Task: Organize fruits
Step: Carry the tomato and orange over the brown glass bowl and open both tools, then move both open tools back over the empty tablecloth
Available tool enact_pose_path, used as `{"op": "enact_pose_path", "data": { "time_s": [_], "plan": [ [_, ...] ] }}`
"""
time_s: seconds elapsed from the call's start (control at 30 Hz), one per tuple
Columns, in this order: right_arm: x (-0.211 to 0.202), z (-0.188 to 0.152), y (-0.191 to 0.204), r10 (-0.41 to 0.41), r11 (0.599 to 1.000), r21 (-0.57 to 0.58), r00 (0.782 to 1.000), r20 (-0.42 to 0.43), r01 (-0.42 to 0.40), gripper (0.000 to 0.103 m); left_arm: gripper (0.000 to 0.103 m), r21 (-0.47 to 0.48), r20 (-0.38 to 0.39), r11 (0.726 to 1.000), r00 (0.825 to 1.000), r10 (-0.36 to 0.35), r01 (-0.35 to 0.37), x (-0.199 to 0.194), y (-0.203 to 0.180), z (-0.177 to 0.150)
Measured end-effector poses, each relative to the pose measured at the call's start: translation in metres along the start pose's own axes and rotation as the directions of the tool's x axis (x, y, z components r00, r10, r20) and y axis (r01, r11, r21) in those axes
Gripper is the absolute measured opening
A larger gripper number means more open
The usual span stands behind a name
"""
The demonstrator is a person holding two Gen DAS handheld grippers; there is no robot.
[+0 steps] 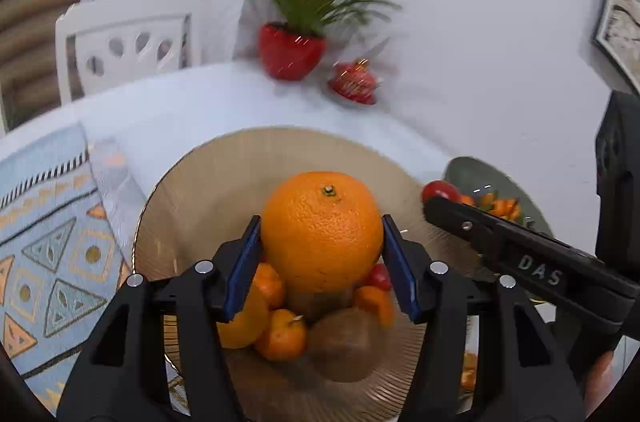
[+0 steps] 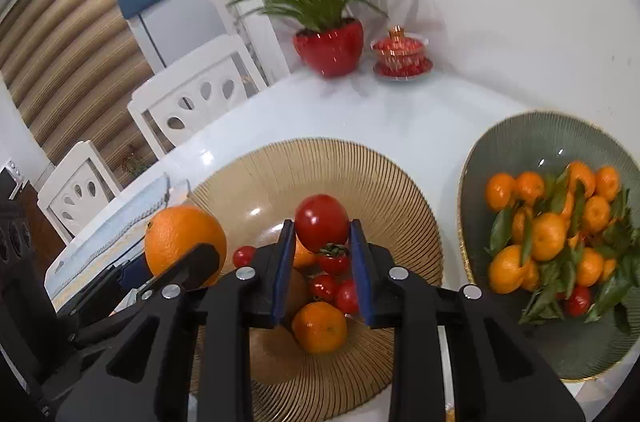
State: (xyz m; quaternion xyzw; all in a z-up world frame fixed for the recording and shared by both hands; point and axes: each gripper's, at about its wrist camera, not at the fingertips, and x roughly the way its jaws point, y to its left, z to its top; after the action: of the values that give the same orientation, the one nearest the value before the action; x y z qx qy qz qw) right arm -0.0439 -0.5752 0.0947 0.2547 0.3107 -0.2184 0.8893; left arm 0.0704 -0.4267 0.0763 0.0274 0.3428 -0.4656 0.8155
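A large orange [image 1: 322, 230] is held above the amber ribbed bowl [image 1: 200, 190], my left gripper [image 1: 320, 250] shut on it; the same orange [image 2: 184, 246] shows at the left of the right wrist view. My right gripper [image 2: 320, 242] is shut on a red tomato [image 2: 322, 222] over the amber bowl [image 2: 384, 182]. Below lie mandarins [image 2: 319, 327], small tomatoes [image 2: 334, 286] and a kiwi [image 1: 344, 342]. A green bowl [image 2: 516, 150] at right holds several leafy mandarins [image 2: 548, 234] and a tomato [image 2: 578, 300].
A red potted plant [image 2: 330, 46] and a red lidded cup on a saucer [image 2: 400, 56] stand at the back of the white table. A patterned blue cloth [image 1: 44, 242] lies left of the amber bowl. White chairs [image 2: 192, 98] stand beyond the table's left edge.
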Motion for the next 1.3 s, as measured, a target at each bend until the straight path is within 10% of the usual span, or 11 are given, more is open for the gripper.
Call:
{"op": "enact_pose_path", "data": {
  "time_s": [0.7, 1.3],
  "plan": [
    [-0.025, -0.018, 0.0, -0.003, 1.0, -0.013, 0.999, -0.034, 0.002, 0.031, 0.077, -0.045, 0.056, 0.999, 0.998, 0.0, 0.002, -0.031, 0.006, 0.006],
    [-0.11, -0.063, 0.092, 0.207, 0.969, -0.14, 0.978, 0.004, -0.204, 0.04, 0.092, 0.016, 0.153, 0.971, 0.961, 0.231, -0.237, -0.208, 0.024, -0.049]
  ]
}}
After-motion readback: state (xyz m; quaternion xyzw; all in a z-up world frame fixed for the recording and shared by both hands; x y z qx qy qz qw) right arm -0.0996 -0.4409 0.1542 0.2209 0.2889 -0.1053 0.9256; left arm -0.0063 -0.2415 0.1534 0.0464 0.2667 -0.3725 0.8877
